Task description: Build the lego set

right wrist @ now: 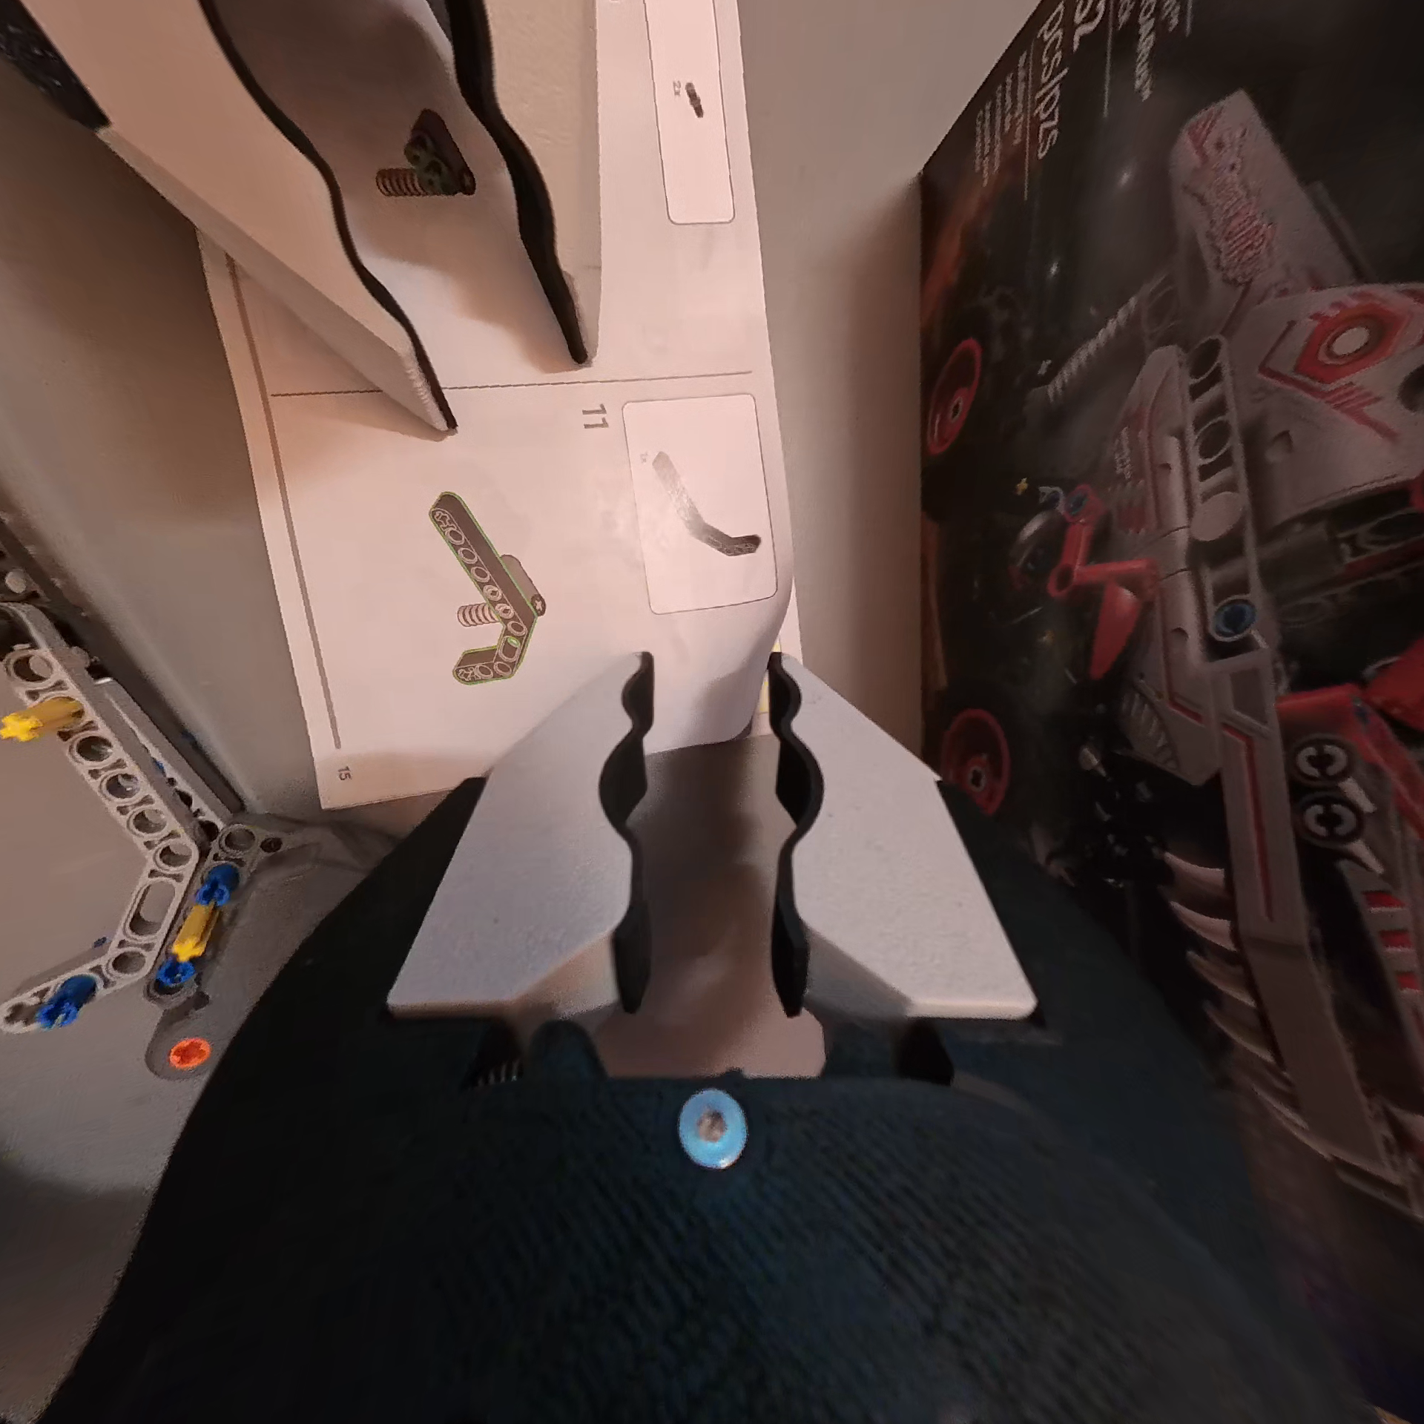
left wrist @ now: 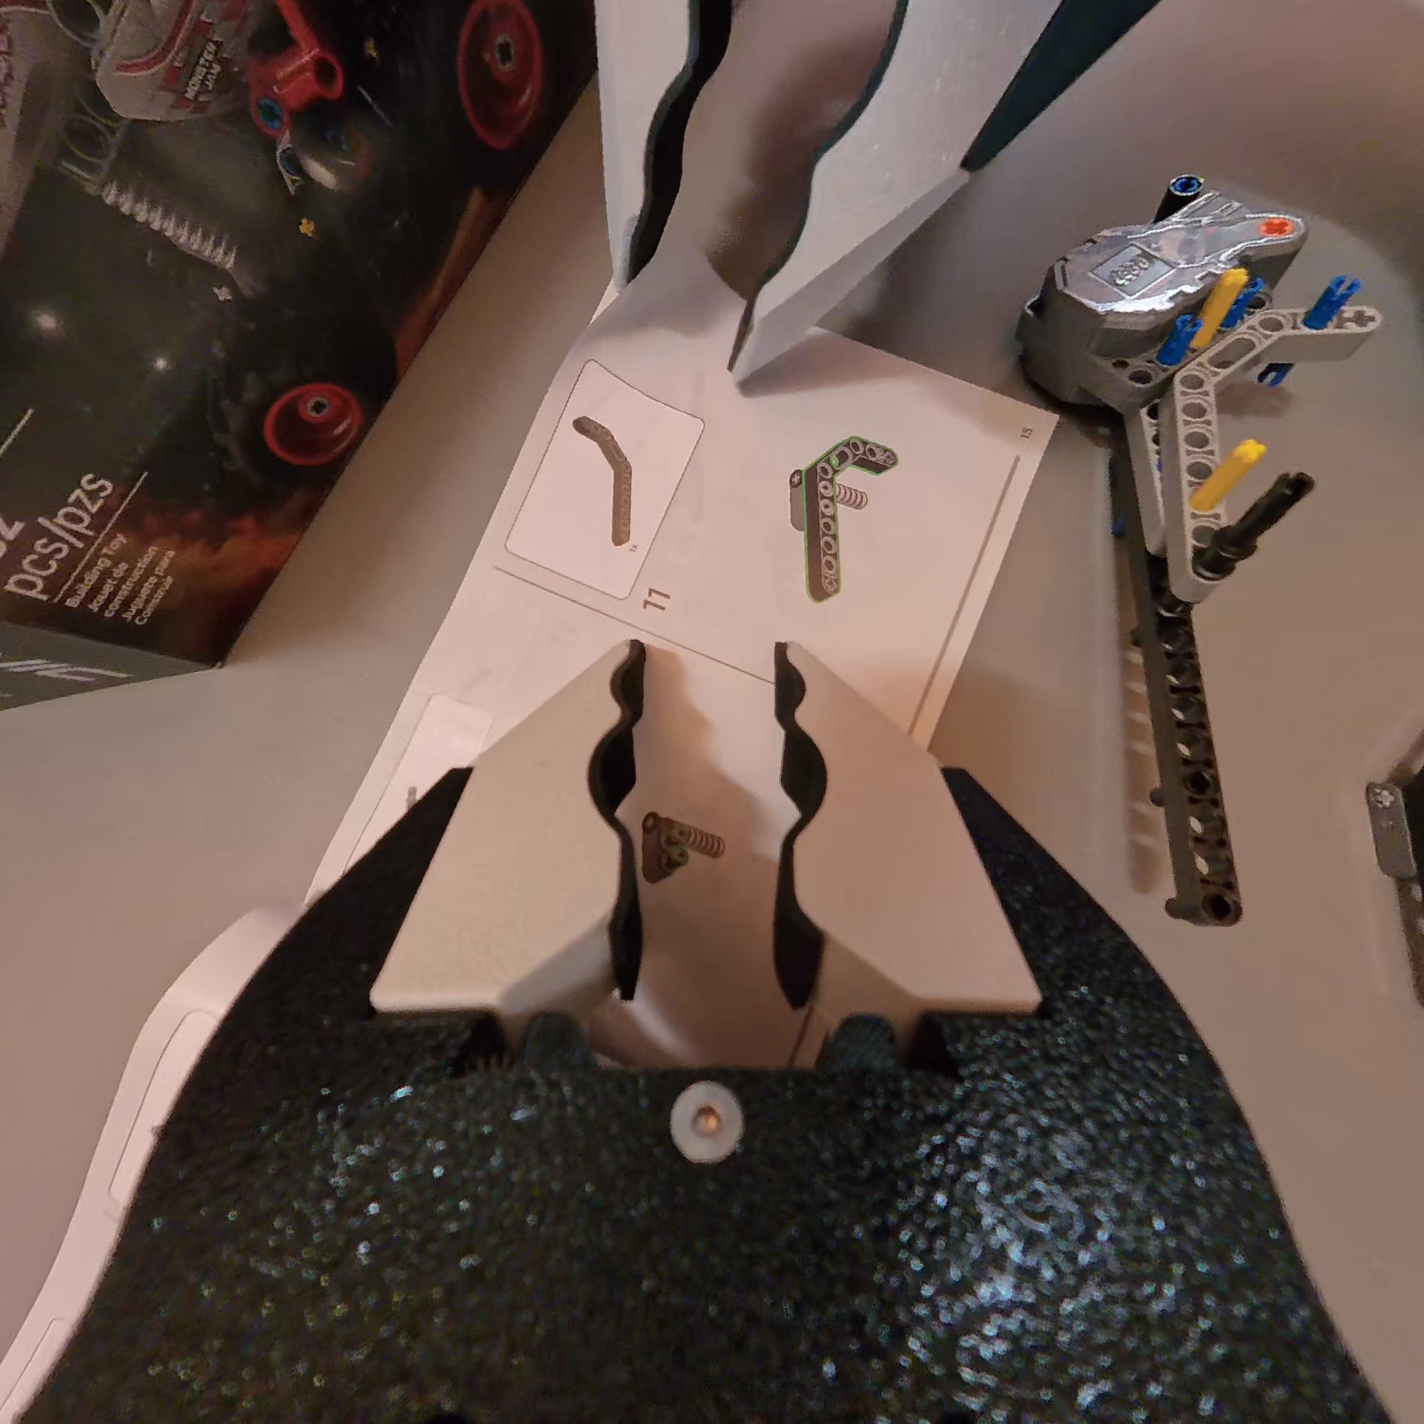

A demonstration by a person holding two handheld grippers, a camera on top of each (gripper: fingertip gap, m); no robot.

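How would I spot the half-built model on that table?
Start at the open instruction booklet lying flat on the pale table. Off its outer edge, on the side away from the dark set box, lies the half-built model. It alone has a grey motor block, pale angled beams and blue and yellow pins.

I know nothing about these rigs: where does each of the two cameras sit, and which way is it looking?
Left wrist view: sits on the left gripper, looking forward and down along its open fingers at the booklet; the right gripper comes in from the top, the half-built model lies right.
Right wrist view: sits on the right gripper, facing the opposite way over the booklet; the left gripper shows at top left, the box right.
Shared: booklet, box, model, both grippers.
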